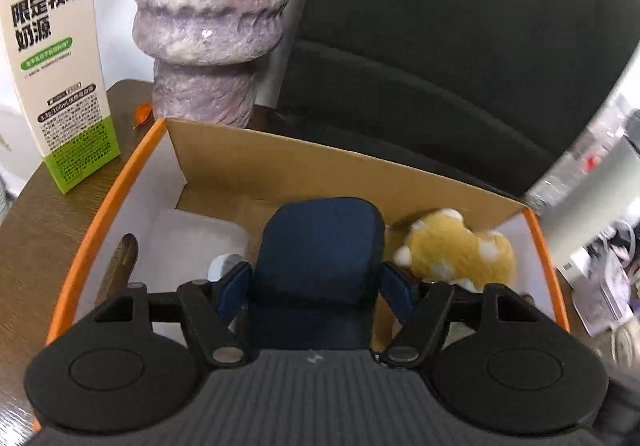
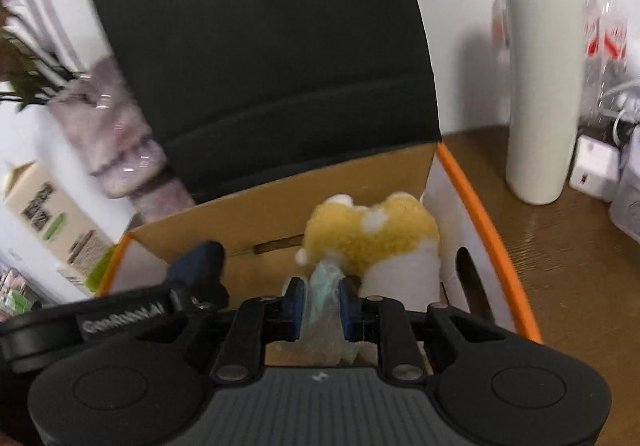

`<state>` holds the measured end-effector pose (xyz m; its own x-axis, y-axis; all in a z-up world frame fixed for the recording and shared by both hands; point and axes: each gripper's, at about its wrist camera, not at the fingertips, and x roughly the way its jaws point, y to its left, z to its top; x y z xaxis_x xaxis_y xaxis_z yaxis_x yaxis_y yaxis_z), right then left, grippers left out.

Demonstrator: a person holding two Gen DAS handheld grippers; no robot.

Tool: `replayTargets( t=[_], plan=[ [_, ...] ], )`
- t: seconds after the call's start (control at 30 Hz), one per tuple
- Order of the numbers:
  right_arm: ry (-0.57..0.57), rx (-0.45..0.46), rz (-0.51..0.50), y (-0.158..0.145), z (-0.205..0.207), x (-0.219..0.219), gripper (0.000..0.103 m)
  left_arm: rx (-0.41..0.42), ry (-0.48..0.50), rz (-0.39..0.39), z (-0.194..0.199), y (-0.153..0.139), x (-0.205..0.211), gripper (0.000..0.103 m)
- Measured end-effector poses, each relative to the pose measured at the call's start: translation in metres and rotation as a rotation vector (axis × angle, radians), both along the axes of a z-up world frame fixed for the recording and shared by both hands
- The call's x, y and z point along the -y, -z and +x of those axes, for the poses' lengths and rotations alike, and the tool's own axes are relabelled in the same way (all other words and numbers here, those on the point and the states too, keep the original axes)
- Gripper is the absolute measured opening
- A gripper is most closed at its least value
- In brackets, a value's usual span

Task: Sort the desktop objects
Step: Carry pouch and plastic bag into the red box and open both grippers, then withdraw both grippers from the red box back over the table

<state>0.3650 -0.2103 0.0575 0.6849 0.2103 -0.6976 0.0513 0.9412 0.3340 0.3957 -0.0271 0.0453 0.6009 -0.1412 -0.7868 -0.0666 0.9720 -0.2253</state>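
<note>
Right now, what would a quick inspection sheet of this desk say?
Surface: brown wood-grain desk.
Job's things: orange-edged cardboard box holding a yellow plush toy; a dark blue block; a crumpled clear bag.
Clutter: milk carton, grey vase, cream bottle, white charger.
Grippers: left gripper fingers clamp the blue block; right gripper fingers pinch the bag; both over the box.
Cables: white cord behind the charger.
Surroundings: black panel behind the box.
</note>
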Motion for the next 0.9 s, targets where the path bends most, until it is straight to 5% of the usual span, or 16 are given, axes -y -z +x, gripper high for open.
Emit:
replayTargets(
  t=[0.07, 0.2, 0.4, 0.5, 0.6, 0.9],
  plan=[
    [-0.005, -0.020, 0.020, 0.010, 0.012, 0.000, 0.024, 0.011, -0.009, -0.019, 0.004, 0.002, -0.001, 0.069],
    [-0.027, -0.016, 0.041, 0.017, 0.022, 0.003, 0.048, 0.041, -0.011, -0.066, -0.002, -0.011, -0.013, 0.077],
    [0.040, 0.114, 0.059, -0.019, -0.016, 0.011, 0.057, 0.159, 0.026, -0.025, -0.066, -0.061, -0.023, 0.087],
    [0.082, 0.169, 0.023, -0.040, -0.062, 0.010, 0.062, 0.235, 0.047, -0.032, -0.121, -0.080, -0.031, 0.100],
    [0.093, 0.251, 0.043, -0.050, -0.127, 0.012, 0.084, 0.264, 0.070, -0.029, -0.181, -0.082, -0.036, 0.101],
    [0.071, 0.264, -0.020, -0.005, -0.294, 0.006, 0.085, 0.363, 0.086, 0.089, -0.353, -0.031, -0.039, 0.103]
  ],
)
